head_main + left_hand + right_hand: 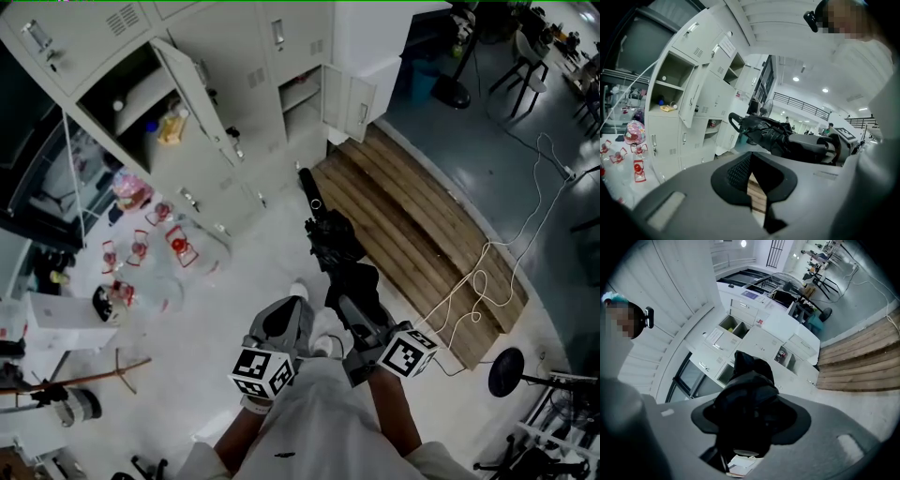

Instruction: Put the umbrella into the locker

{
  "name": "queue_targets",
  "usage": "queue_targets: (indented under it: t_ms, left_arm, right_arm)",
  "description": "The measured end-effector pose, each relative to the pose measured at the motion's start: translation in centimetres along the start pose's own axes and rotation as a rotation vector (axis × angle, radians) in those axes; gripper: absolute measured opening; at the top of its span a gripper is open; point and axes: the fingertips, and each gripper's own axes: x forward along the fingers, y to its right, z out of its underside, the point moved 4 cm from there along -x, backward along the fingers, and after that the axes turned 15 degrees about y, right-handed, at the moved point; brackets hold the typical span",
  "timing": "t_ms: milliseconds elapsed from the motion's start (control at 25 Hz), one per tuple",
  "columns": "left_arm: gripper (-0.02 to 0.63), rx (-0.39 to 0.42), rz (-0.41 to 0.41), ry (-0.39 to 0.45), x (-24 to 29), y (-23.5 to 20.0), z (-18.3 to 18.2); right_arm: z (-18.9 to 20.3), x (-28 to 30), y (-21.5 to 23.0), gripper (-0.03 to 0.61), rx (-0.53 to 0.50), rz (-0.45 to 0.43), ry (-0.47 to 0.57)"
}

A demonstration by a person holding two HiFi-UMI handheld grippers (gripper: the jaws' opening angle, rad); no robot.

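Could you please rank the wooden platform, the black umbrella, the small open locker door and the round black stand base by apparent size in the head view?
1. wooden platform, clearly largest.
2. black umbrella, though nearer the camera.
3. small open locker door and round black stand base: look alike, unranked.

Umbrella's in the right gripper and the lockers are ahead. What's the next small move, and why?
Probably carry the umbrella forward toward the small open locker. The right gripper is clamped on the umbrella, whose far end points roughly that way, but a stretch of floor lies between them, so it looks too far to go in yet.
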Motion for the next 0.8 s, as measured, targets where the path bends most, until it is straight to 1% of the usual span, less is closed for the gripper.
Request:
queue_targets:
  t_ms: [160,320,440,560,720,800]
  left_arm:
    - [0.017,-0.015,0.006,0.001,3.8,-1.9,-0.7]
    - [0.017,-0.028,0.030,-0.001,8.1,-4.1,-2.4]
    - [0.017,-0.038,0.052,-0.005,11.1,-5.8,-3.7]
    - [0.017,-0.044,0.069,-0.007,14.1,-7.9,-5.2]
    - [0.017,-0.050,0.103,-0.001,17.6,-10.1,-7.1]
    - [0.017,-0.050,0.122,0.006,19.1,-11.2,-8.1]
  right_arm:
    - [-1.3,3.2,0.8,0.250,-0.011,0.006,0.004]
    - [-2.9,7.2,1.3,0.250,-0.029,0.022,0.001]
    - [-3.9,10.4,1.5,0.250,-0.022,0.042,0.009]
    - [-4.9,13.7,1.5,0.250,-0.009,0.056,0.027]
    - [-6.1,18.0,2.0,0.249,-0.023,0.109,0.067]
    - [-6.7,19.9,2.5,0.249,-0.014,0.108,0.085]
